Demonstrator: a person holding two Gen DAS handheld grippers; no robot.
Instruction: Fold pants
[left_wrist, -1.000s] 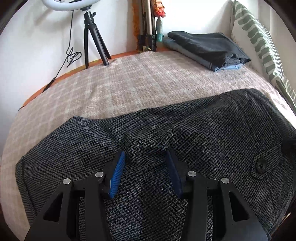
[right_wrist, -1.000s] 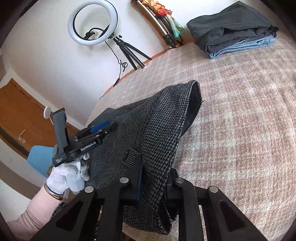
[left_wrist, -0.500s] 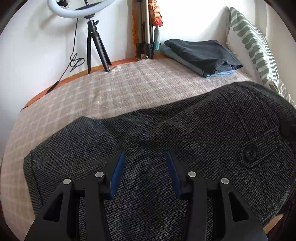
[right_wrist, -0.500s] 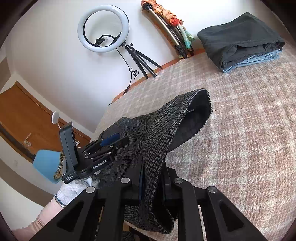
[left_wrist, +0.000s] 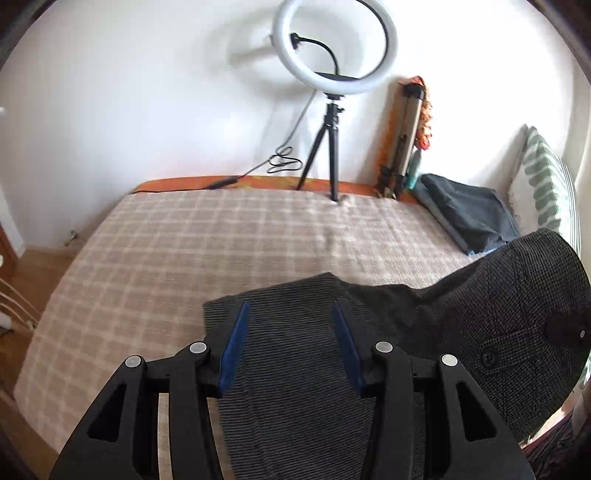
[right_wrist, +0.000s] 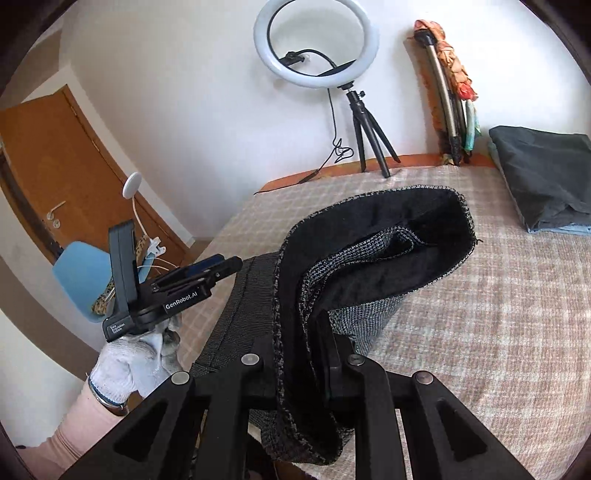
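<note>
Bedroom with a plaid bedspread (left_wrist: 221, 240), ring light (left_wrist: 334, 44) by the far wall | left gripper (left_wrist: 291, 343) spread wide, hovering over the pants (left_wrist: 303, 376) near the bed's front edge | right gripper (right_wrist: 299, 354) pinching the pants' waistband, lifted | folded clothes (right_wrist: 546, 173) stacked far right
</note>
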